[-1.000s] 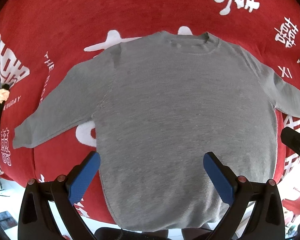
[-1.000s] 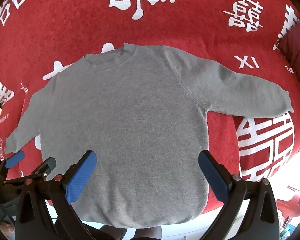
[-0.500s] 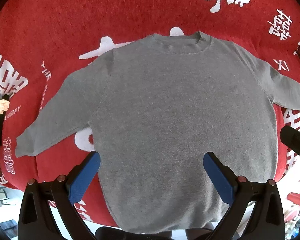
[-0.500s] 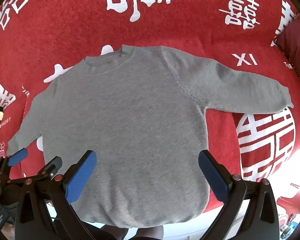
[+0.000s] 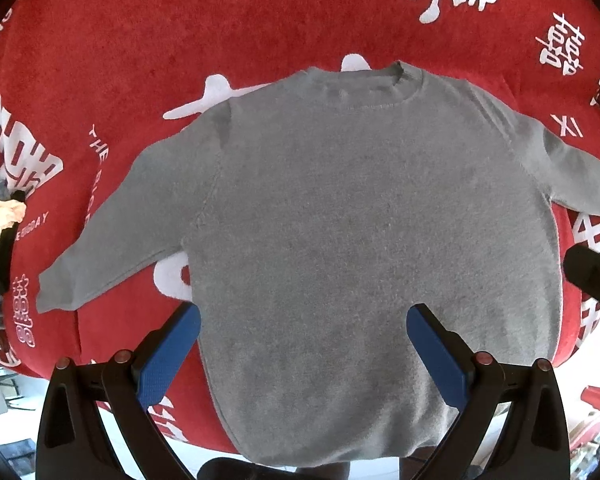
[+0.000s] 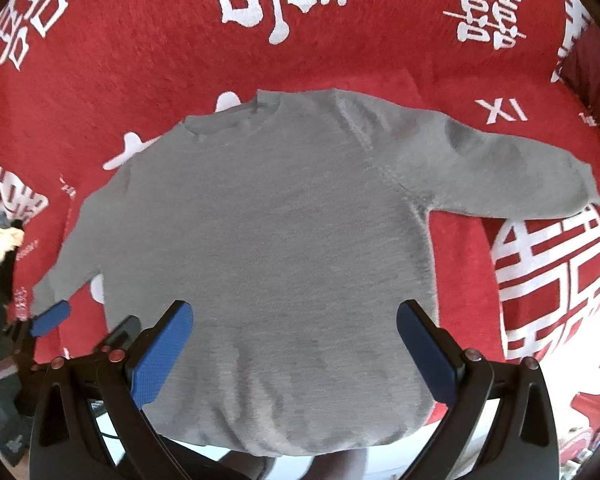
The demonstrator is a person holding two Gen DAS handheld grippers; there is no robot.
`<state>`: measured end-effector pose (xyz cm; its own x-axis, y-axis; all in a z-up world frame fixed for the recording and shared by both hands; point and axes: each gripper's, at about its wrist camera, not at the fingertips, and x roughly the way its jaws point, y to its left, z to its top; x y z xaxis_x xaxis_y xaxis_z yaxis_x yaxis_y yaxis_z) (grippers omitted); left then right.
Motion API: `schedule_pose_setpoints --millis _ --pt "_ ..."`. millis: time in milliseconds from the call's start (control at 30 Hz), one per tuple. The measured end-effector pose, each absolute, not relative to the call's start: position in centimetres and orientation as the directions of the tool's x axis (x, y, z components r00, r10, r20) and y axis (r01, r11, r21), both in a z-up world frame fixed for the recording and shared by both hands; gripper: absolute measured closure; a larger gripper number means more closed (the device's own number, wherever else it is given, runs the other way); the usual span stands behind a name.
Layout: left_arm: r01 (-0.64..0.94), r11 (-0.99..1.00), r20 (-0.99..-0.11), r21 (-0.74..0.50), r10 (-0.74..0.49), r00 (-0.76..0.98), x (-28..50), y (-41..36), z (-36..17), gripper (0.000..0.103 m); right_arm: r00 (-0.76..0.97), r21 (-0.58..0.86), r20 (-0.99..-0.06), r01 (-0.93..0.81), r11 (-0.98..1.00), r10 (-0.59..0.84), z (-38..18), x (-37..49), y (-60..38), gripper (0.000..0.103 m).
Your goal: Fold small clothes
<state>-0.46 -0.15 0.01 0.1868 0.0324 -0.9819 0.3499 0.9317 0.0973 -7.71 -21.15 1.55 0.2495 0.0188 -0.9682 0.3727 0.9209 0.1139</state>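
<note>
Hovering slightly lower over flat grey sweater (image 5: 360,248), both grippers (image 5: 303,350) (image 6: 294,344) spread wide, empty

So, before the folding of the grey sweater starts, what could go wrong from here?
The sweater hem hangs over the front edge of the red blanket, so a pull may slide it off. Both the left gripper and the right gripper are open above the thick body, so a pinch may catch the blanket too.
</note>
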Motion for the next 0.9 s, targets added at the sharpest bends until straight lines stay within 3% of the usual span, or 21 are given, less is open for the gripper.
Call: schedule_pose_setpoints --millis 300,600,667,767,900 --pt "0.343 0.936 -0.980 0.078 0.008 0.200 -0.3 -5.1 0.6 0.000 0.377 0.332 -0.913 0.465 0.821 0.156 1.0 -9.4 -28.9 0.001" --pt "0.410 0.911 -0.979 0.043 -0.044 0.201 0.1 -14.7 -1.3 0.000 0.501 0.441 -0.864 0.709 0.550 0.047 -1.0 -15.6 -46.0 0.002" --pt "0.432 0.901 -0.980 0.031 -0.058 0.192 0.3 -17.2 -2.2 0.000 0.519 0.455 -0.855 0.751 0.479 -0.002 -1.5 -17.1 -50.0 0.006" --pt "0.462 0.886 -0.978 0.037 -0.063 0.200 0.7 -20.8 -3.7 0.000 0.526 0.467 -0.849 0.787 0.403 -0.045 -2.5 -18.6 -54.6 0.027" --pt "0.474 0.880 -0.979 0.024 -0.075 0.189 1.2 -24.3 -5.4 0.000 0.523 0.474 -0.847 0.824 0.310 -0.094 -4.1 -20.9 -59.7 0.028"
